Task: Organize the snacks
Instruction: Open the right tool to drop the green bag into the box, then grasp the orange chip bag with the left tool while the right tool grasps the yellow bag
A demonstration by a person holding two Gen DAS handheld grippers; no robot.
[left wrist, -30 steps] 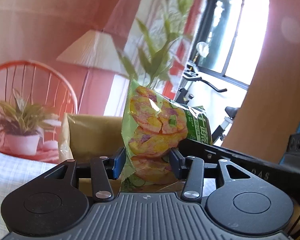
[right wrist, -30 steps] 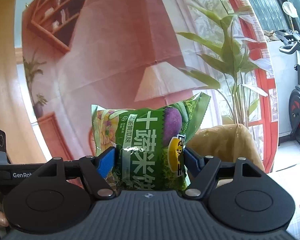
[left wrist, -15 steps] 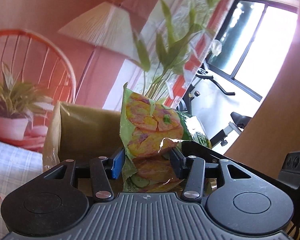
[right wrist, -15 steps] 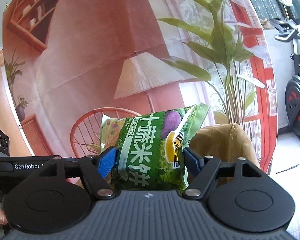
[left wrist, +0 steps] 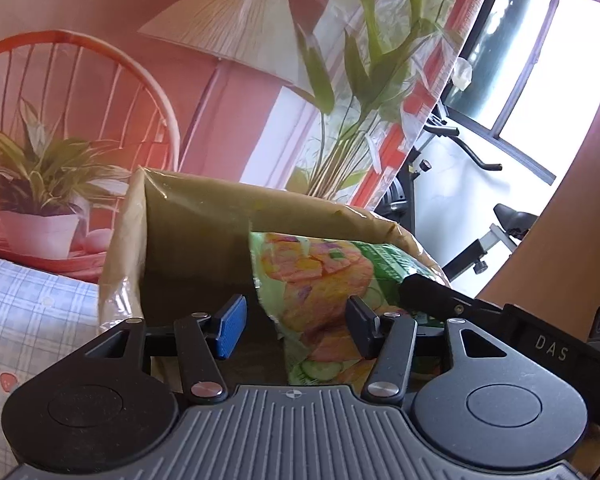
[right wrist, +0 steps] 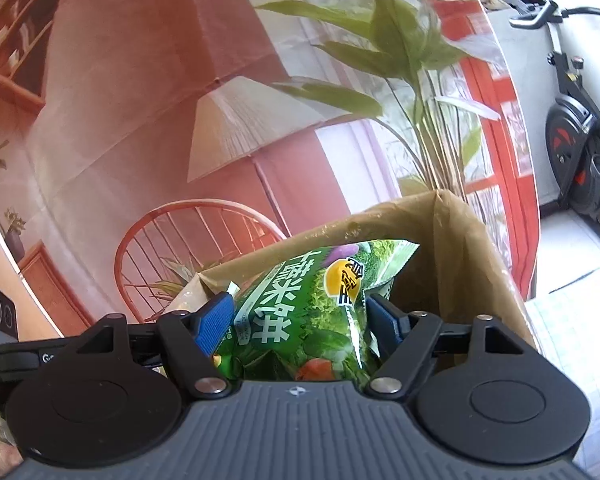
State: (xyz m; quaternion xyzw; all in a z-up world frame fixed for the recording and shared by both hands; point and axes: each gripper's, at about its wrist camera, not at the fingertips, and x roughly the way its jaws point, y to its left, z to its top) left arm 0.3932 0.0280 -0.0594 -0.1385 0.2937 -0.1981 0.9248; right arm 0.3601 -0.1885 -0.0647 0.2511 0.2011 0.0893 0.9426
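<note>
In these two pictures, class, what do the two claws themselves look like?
Each claw, left claw and right claw, has a ribbed grey body, two round black discs, black link arms with silver rivets, and ridged blue pads. White lettering "DAS" marks the black bar seen beside the left one.

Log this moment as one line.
left gripper: jaws just opening, snack bag between | right gripper: shut on snack bag | bag partly inside brown box

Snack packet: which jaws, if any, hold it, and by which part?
The right gripper grips the snack packet across its lower half. The left gripper has just been opening its jaws: the packet sits between them, one pad clear, not held.
</note>
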